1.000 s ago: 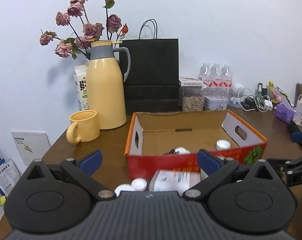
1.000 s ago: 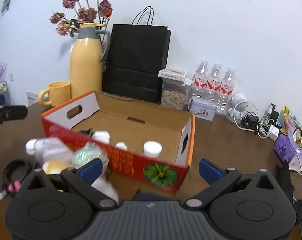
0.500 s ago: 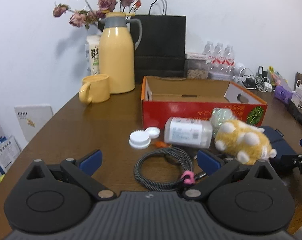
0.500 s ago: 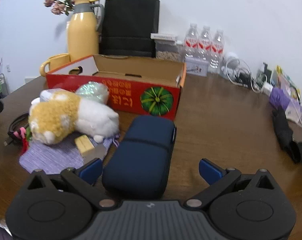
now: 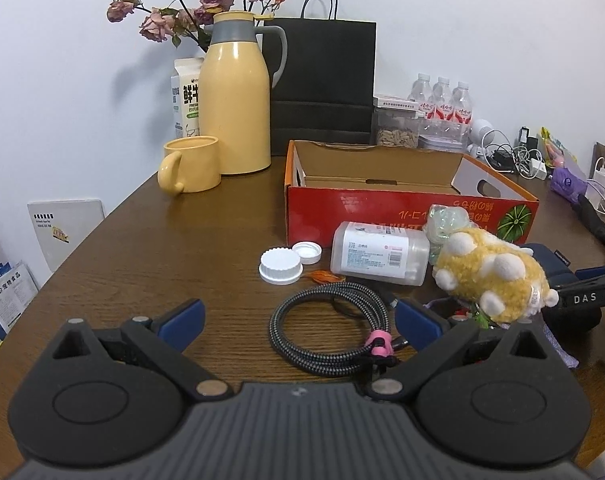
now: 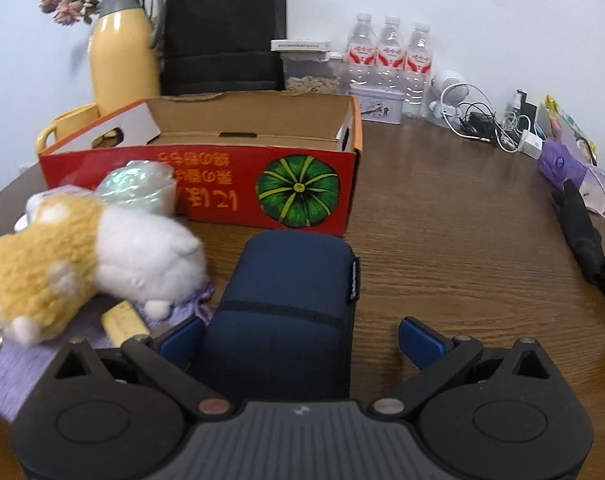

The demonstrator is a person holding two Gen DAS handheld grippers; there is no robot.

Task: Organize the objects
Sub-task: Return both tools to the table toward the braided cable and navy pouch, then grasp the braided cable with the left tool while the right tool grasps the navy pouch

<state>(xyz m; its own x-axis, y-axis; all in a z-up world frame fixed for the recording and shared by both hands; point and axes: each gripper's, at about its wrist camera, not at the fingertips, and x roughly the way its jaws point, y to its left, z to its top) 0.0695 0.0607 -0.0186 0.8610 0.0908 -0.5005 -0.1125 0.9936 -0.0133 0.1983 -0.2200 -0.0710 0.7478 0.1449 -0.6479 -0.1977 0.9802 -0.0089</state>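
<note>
Both grippers hover low over the table with their blue fingers spread wide and nothing between the pads. Left gripper points at a coiled cable bound with a pink tie, lying on the wood just ahead of it. Beyond the cable lie two white caps, side by side, a scrap of orange, and a clear bottle on its side with a printed label. Right of the bottle a plush, yellow and white, lies on a purple cloth, with a crumpled clear wrapper behind it against the box. Right gripper sits over the near end of a navy case; the case lies lengthwise between the open fingers, closer to the left one, and I cannot tell if it touches. A small yellow block rests on the cloth beside the plush. Behind all this stands a red box, open at the top, with a green pumpkin printed on its front; from these angles no contents show. At the back are a yellow jug, a mug, a black bag, three water bottles and a tangle of chargers.
</note>
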